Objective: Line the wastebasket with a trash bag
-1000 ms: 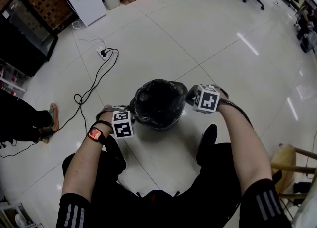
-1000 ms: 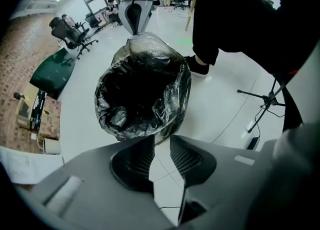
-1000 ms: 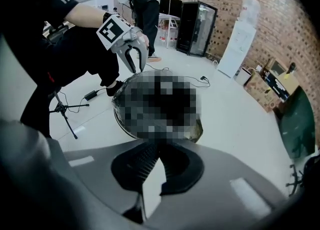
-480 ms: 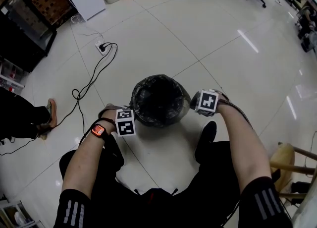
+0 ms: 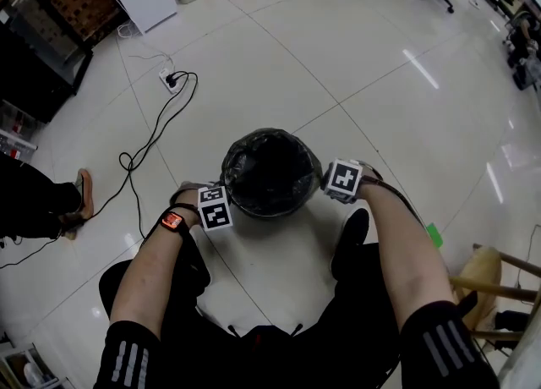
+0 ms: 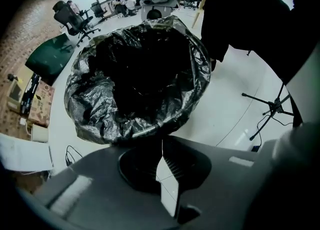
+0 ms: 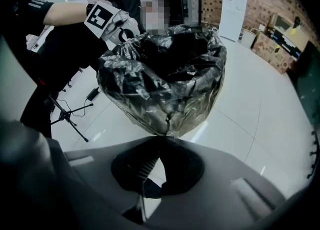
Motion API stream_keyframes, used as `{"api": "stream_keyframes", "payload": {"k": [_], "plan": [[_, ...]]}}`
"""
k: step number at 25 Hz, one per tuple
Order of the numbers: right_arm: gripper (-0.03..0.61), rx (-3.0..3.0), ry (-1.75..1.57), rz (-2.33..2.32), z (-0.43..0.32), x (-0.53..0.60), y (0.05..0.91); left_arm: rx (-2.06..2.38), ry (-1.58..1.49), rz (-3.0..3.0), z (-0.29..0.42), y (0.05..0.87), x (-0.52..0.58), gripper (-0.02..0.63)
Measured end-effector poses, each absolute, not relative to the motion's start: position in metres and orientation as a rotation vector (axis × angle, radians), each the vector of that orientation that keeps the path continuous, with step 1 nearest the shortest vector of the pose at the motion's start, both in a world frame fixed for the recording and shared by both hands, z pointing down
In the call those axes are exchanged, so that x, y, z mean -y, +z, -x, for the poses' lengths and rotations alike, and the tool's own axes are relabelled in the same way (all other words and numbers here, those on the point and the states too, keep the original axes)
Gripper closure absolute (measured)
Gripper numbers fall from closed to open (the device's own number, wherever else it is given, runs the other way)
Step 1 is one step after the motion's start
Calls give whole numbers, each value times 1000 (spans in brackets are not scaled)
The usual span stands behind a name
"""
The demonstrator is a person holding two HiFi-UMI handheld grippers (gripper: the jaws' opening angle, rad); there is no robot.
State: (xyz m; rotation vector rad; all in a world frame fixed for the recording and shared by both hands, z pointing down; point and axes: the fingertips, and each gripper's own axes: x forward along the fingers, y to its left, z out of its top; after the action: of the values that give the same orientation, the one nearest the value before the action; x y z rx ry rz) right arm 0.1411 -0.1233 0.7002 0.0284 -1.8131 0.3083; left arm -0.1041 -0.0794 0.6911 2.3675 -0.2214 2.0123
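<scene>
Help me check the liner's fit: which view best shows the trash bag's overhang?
The right gripper view: the trash bag hangs down the outside, gathered to a point. The left gripper view shows its crumpled rim fold; the head view, only the dark opening.

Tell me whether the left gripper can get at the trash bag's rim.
Likely yes: the left gripper sits at the trash bag's folded-over edge, fingers apparently shut on its film; nothing blocks it.
</scene>
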Motion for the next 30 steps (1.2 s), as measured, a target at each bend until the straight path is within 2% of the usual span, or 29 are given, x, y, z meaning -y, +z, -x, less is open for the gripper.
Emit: {"api": "stream_keyframes", "payload": {"k": [12,13,15,20,26,30], "plan": [[568,1834,373,-36,-127,127,705,257,1880,-2331,103,708,78,592],[548,1837,382,-50,-130,132,699,249,1875,-2323,105,706,77,590],[461,1831,402,-29,-138,132,692,199,1867,-2302,108,702,70,563],[425,1837,424,-34,-160,135,658,67,1923,-2193,133,688,49,518],[351,1850,291,-73,-165,148,617,260,1893,-2238,145,653,91,500],[280,1979,225,-94,-129,152,586,341,1851,-2289,144,651,113,432]]}}
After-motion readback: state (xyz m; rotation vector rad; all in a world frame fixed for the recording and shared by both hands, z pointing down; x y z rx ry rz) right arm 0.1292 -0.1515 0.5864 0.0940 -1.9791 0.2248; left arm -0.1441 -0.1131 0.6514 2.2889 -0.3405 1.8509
